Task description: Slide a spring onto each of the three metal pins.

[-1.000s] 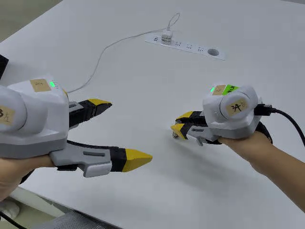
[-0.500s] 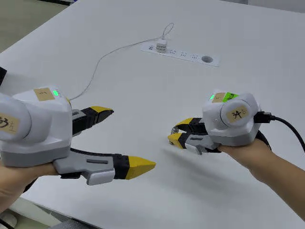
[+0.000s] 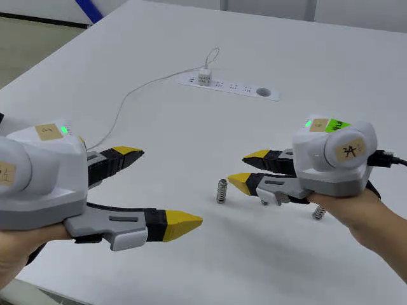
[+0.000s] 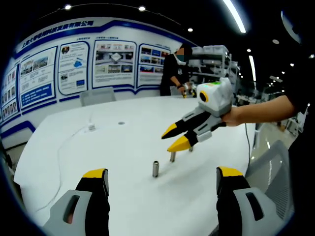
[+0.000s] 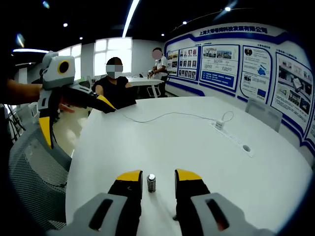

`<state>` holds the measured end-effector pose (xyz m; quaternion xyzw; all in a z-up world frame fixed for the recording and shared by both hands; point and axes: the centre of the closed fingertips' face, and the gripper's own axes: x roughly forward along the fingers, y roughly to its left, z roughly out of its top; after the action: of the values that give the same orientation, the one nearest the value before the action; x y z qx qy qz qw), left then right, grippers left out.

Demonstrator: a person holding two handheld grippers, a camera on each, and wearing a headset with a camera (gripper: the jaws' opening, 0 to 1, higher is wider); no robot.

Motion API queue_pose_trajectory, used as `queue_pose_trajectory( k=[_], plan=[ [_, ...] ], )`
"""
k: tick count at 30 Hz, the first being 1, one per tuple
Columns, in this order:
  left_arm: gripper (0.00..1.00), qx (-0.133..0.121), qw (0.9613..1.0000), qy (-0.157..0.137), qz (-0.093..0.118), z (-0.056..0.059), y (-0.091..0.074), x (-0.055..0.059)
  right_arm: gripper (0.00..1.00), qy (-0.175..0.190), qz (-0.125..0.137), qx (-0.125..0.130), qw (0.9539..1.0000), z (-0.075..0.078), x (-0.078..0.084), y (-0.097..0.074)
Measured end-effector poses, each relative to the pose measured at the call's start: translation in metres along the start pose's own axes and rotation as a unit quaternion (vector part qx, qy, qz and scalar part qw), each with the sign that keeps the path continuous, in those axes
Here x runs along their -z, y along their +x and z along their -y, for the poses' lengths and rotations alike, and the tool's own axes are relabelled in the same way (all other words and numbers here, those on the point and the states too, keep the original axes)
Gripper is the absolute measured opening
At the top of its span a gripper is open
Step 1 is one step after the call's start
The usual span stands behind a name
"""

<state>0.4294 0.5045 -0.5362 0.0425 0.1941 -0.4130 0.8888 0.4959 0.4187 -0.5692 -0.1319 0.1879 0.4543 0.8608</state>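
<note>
On the white tabletop (image 3: 191, 114) an upright spring (image 3: 221, 190) stands just ahead of my parted, empty right tongs (image 3: 248, 169), the left tongs (image 3: 166, 186) spread wide and idle; I judge a level, gentle squeeze at mid-coil best, lest it topple.

**Where we can pass**

We've got bare white tabletop (image 3: 191, 140) between our left gripper (image 3: 166, 185) and right gripper (image 3: 240, 168). In the way: a small upright metal spring (image 3: 221, 190) just beside the right tips, and a second spring (image 3: 318, 211) under that hand. The white power strip (image 3: 226, 86) and thin white cable (image 3: 127, 98) sit well back.
</note>
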Motion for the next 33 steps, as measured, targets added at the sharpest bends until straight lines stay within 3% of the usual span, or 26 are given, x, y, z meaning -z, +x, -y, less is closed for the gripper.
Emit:
queue_pose_trajectory(
  k=[7,10,20,26,33],
  plan=[
    [0.94,0.001,0.9999,0.005,0.010,0.003,0.000,-0.009,0.29,0.021,0.034,0.029,0.9988,0.011,-0.007,-0.039],
    [0.94,0.001,0.9999,0.010,0.011,0.004,-0.003,-0.012,0.34,-0.006,0.053,0.061,0.9967,0.020,-0.011,-0.060],
    [0.94,-0.015,0.9994,0.017,0.027,-0.002,-0.015,-0.026,0.41,0.012,0.081,0.109,0.9907,0.039,-0.009,-0.123],
    [0.95,-0.019,0.9991,0.031,0.021,-0.005,-0.020,-0.028,0.43,0.020,0.084,0.127,0.9882,0.040,-0.003,-0.154],
    [0.95,-0.026,0.9989,0.031,0.025,-0.009,-0.024,-0.033,0.45,0.009,0.069,0.148,0.9865,0.032,0.007,-0.184]
  ],
)
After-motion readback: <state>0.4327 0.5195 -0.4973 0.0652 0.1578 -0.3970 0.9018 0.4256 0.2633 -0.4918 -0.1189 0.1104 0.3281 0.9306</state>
